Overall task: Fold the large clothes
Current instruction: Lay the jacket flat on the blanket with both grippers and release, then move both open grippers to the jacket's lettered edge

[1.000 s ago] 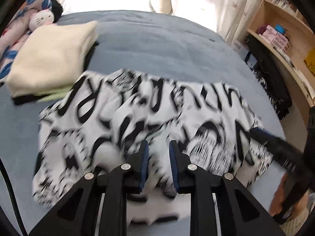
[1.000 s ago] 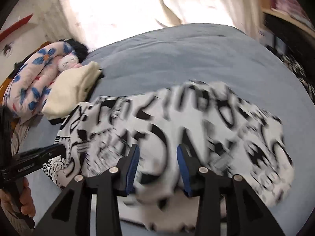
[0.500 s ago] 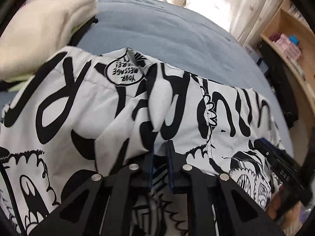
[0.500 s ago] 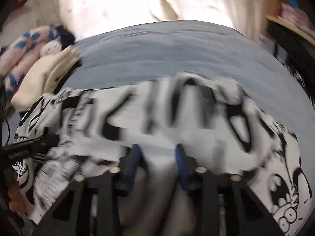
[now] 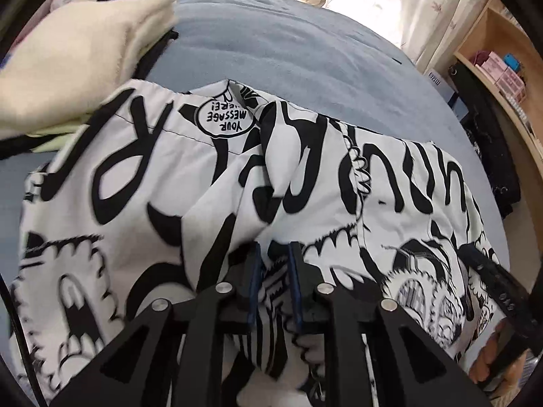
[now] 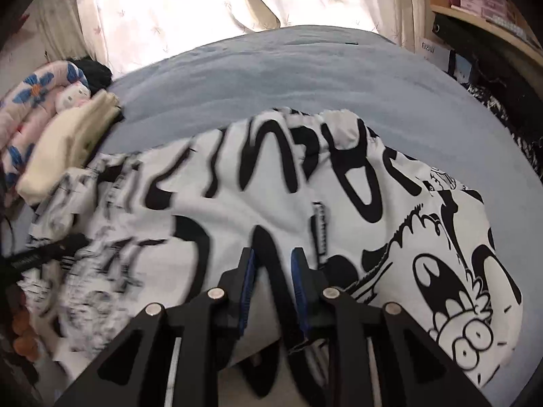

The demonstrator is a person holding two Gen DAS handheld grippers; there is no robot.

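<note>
A large white garment with black cartoon print (image 5: pixel 210 183) lies spread on the blue bed (image 5: pixel 305 51); it also shows in the right wrist view (image 6: pixel 271 186). My left gripper (image 5: pixel 275 254) is shut on the garment's near edge, with cloth bunched between its blue pads. My right gripper (image 6: pixel 271 261) is shut on the garment's near edge too, with a fold of cloth between its pads. The right gripper's fingers show at the right of the left wrist view (image 5: pixel 488 271); the left gripper shows at the left of the right wrist view (image 6: pixel 40 254).
A folded cream cloth pile (image 5: pixel 81 54) lies at the bed's far left, touching the garment's corner, with a floral pillow and plush toy (image 6: pixel 44 95) behind it. Curtains (image 6: pixel 203 0) hang beyond the bed. A wooden shelf (image 5: pixel 502 68) with boxes and dark items stands at the right.
Both grippers have moved down onto the garment's near edge and closed on it. The garment now fills more of both views and sits a little bunched at the grippers.
</note>
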